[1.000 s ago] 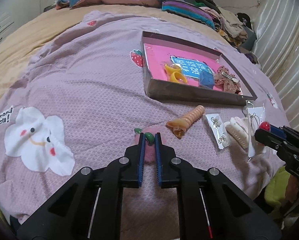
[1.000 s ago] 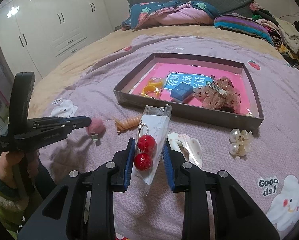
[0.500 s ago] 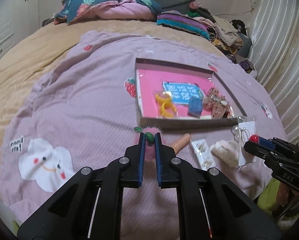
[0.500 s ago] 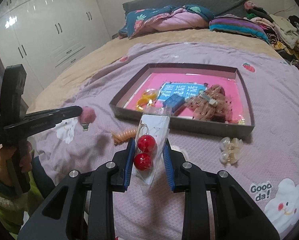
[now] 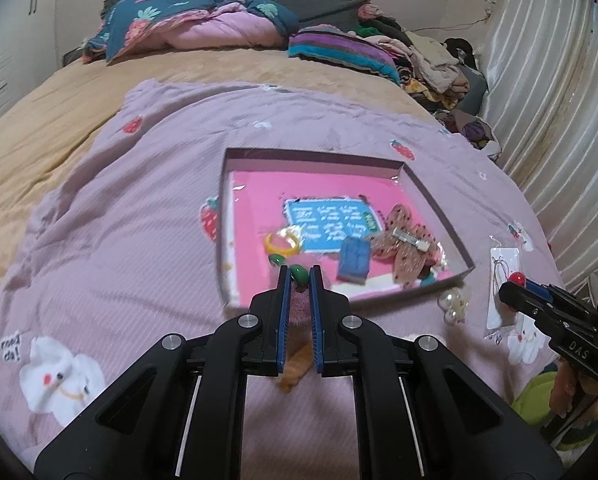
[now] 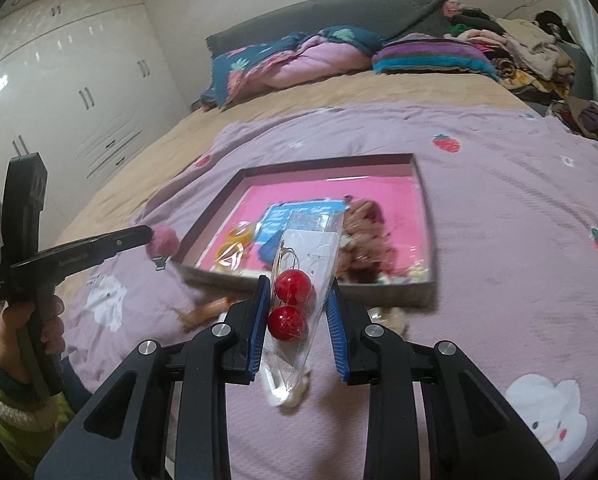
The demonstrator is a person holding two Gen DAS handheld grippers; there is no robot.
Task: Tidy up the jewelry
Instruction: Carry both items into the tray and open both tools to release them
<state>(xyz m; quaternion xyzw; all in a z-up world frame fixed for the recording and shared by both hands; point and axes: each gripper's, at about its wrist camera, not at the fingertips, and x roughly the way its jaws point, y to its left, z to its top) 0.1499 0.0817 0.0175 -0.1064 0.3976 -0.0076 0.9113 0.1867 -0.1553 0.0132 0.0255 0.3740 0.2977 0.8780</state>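
Observation:
My left gripper (image 5: pixel 298 274) is shut on a pink fuzzy pom-pom hair clip (image 5: pixel 299 300) with green leaves, held above the near left corner of the tray (image 5: pixel 439 200). The clip also shows in the right wrist view (image 6: pixel 164 240). My right gripper (image 6: pixel 297 292) is shut on a clear packet of red ball earrings (image 6: pixel 293 300), held above the bed before the tray's near wall (image 6: pixel 311 286). The pink-lined tray holds a yellow ring (image 5: pixel 283 242), a blue box (image 5: pixel 354 260) and a brown butterfly bow (image 5: pixel 403 248).
On the purple blanket (image 5: pixel 119 220) near the tray lie an orange spiral clip (image 6: pixel 203 312), a pearl clip (image 5: pixel 453 306) and a white claw clip, mostly hidden. Pillows and piled clothes (image 5: pixel 419 56) sit at the bed's far end. A wardrobe (image 6: pixel 59 92) stands left.
Both grippers have risen from the blanket and moved toward the tray, each carrying its item. The pom-pom clip now hangs over the tray's near left corner.

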